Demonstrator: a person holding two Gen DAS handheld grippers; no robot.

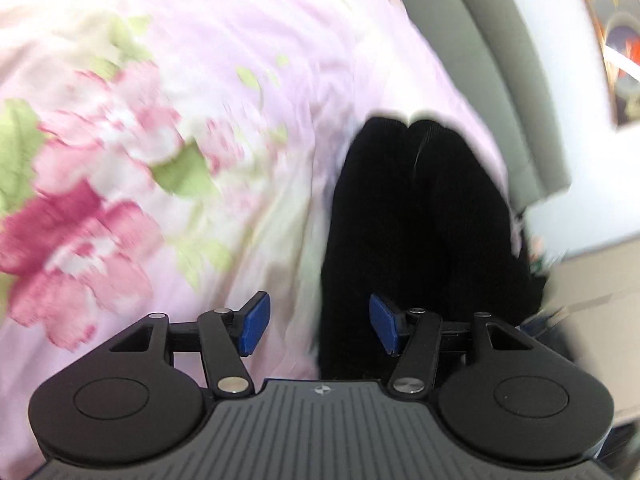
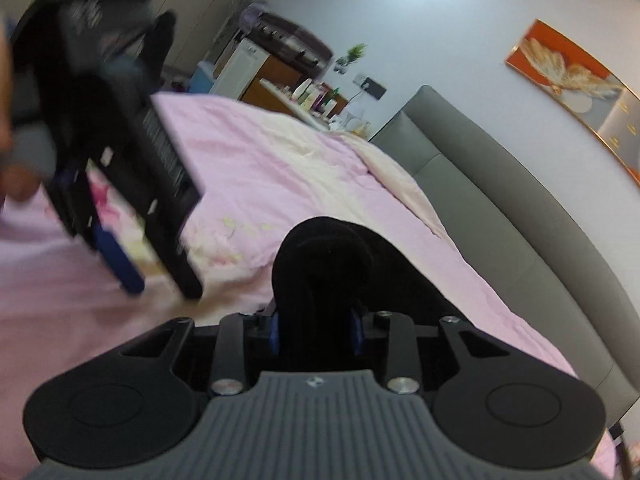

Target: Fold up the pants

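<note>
Pink floral bedsheet (image 1: pixel 168 128) covers the bed — grey padded headboard (image 2: pixel 500 208) along its far side, orange picture (image 2: pixel 568 76) on the wall. Left claw (image 1: pixel 318 326) spread, blue pads clear of any cloth; only its right pad overlaps the black pants (image 1: pixel 424 208), which lie bunched on the sheet. Right claw (image 2: pixel 316 334) pinching a thick fold of pants — fabric humps up between its pads.
</note>
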